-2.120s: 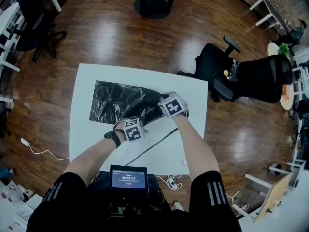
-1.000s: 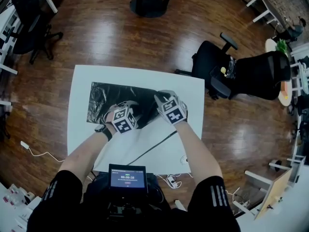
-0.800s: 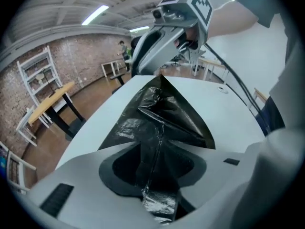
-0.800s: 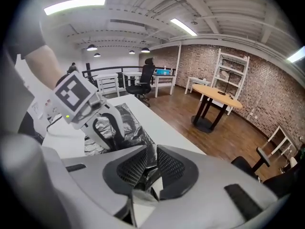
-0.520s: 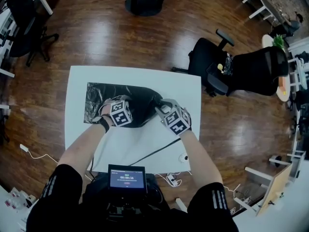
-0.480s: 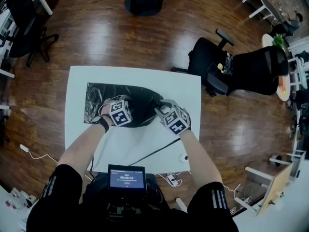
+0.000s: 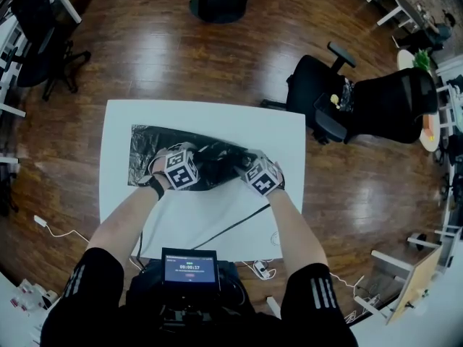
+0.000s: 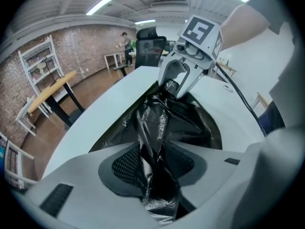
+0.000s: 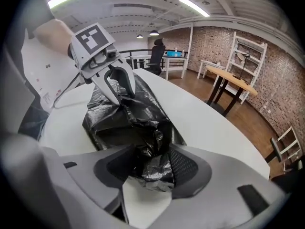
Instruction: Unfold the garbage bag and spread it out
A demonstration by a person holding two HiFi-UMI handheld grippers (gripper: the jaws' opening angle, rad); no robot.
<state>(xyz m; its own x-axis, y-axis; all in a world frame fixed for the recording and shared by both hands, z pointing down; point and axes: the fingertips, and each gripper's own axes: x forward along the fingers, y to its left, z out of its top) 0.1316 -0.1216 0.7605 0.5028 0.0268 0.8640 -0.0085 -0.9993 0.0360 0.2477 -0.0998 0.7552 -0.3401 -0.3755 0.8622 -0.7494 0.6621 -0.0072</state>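
The black garbage bag [image 7: 148, 147] lies crumpled lengthways on the white table [image 7: 217, 114]. My left gripper [image 7: 194, 152] hangs over its middle and my right gripper [image 7: 242, 159] over its right end. In the left gripper view a twisted ridge of the bag [image 8: 190, 123] runs up between my left gripper [image 8: 152, 163] jaws, which have just been opening. The right gripper [image 8: 172, 86] faces it. In the right gripper view a loose wad of bag [image 9: 109, 123] sits between the right gripper [image 9: 145, 168] jaws, which have also just been opening. The left gripper [image 9: 118, 87] stands opposite.
A black cable [image 7: 231, 226] crosses the near part of the table. Black office chairs [image 7: 362, 103] stand to the right on the wooden floor. A round table base [image 7: 217, 6] is beyond the table. A white lead [image 7: 58, 228] lies on the floor at left.
My left gripper has moved from the bag's near edge onto its middle. The right gripper has come down at the bag's right end, and the raised film there has dropped lower.
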